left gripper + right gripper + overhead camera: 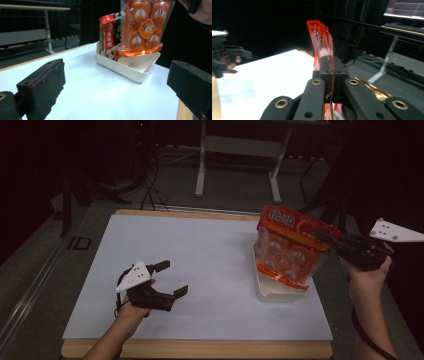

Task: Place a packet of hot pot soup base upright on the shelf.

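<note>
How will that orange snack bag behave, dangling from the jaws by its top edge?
The orange snack bag, pinched at its top seal by the right gripper, hangs fairly flat, so it is probably light and floppy. Its glossy film looks slippery, so a thin-edge grip might slide. Lowered into the white tray, it will likely lean rather than stand.

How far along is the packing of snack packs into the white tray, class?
Done: two packs already stand in the tray. In hand: the right gripper is shut on the top edge of the orange bag, which hangs over the tray with its bottom just inside. The left gripper is open over the table. Left: lower the bag in and release.
</note>
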{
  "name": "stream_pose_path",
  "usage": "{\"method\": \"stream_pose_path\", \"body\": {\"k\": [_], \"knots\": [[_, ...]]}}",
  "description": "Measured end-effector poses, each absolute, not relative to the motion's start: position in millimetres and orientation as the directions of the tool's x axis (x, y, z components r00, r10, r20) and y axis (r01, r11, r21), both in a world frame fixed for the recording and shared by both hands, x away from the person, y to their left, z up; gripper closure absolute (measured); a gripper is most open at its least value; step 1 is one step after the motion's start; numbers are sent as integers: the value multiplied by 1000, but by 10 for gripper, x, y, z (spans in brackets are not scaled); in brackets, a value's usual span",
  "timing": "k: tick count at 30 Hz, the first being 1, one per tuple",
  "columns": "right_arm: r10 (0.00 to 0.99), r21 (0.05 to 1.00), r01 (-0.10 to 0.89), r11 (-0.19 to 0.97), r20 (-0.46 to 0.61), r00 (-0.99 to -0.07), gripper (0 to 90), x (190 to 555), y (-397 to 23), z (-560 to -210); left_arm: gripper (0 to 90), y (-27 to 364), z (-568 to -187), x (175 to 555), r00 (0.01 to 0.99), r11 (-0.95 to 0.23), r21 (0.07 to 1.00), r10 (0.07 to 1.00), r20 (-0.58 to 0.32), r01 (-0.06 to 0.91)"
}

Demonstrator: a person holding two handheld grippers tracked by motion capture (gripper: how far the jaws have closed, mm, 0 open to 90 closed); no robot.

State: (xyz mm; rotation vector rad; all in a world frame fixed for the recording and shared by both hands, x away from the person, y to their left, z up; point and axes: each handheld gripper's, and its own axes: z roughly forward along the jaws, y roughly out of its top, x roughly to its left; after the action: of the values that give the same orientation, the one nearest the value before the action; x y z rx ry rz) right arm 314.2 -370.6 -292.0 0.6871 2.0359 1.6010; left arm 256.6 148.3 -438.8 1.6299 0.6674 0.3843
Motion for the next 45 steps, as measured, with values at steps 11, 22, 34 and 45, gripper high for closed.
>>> {"method": "stream_pose_path", "body": {"k": [11,22,34,45], "knots": [[644,971,155,182,1,-765,900,3256,-3759,-3076,24,1534,-4525,2566,758,-58,972,637,-140,228],[637,961,187,203,15,-771,900,3338,-3669,-3204,24,1548,-4620,2563,750,-56,967,643,-156,248],[633,957,214,195,44,-773,900,3365,-3713,-3346,24,1554,-4681,2568,743,-57,963,649,-165,264],[646,947,275,164,107,-755,900,3399,-3807,-3667,24,1556,-4707,2566,740,-62,961,652,-165,269]]}}
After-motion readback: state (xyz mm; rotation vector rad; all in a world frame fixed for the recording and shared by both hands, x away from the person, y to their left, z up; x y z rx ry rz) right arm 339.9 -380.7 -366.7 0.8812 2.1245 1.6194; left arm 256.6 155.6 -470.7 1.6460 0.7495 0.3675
